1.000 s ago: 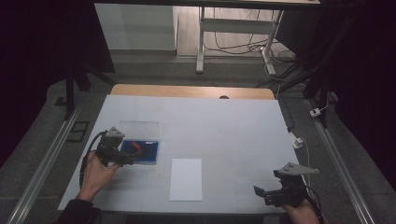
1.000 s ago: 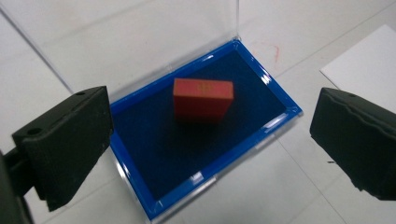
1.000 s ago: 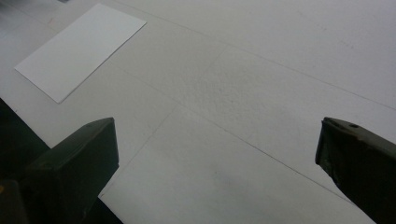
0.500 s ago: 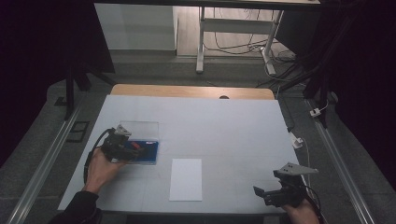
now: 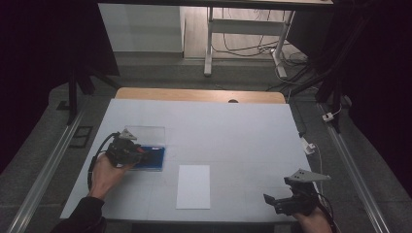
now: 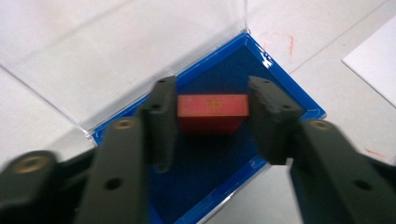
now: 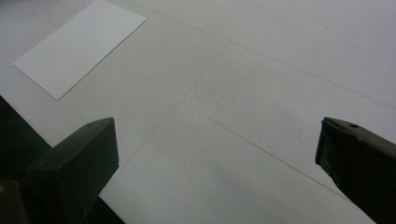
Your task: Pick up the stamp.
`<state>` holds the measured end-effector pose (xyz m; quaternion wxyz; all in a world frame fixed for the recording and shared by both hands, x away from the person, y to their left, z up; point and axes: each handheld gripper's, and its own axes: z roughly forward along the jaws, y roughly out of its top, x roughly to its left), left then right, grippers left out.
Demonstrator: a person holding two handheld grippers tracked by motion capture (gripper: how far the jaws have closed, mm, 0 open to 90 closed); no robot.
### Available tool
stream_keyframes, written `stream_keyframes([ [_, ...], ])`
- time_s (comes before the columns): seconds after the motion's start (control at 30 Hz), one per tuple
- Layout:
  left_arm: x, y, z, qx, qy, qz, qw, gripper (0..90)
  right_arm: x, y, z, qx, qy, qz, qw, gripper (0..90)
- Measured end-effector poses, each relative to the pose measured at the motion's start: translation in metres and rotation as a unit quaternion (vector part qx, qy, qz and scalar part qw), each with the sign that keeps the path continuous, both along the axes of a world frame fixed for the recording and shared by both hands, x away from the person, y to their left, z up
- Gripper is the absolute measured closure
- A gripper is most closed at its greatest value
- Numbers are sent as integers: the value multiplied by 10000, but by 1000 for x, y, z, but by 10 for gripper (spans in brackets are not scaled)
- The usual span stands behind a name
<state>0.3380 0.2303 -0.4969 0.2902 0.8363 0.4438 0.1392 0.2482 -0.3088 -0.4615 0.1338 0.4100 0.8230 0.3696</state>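
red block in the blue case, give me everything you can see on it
The red block is a small rectangular piece with a matte, slightly worn red finish and a faint gold cross-like mark on its top face. It sits on the dark blue lining of the open blue case, whose clear lid is folded back flat on the table. The left gripper straddles it, one jaw on each side, close to its ends; actual contact cannot be confirmed. In the high view it shows as a red spot.
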Motion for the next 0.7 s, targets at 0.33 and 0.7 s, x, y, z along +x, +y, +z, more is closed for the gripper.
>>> stream_keyframes([
  [0.33,-2,-5,3,182,-53,0,9998,583,0,0,0,1,-1,9,10000,0],
  [0.7,-6,-2,11,-59,-137,66,9999,584,-1,0,0,2,-1,27,10000,0],
])
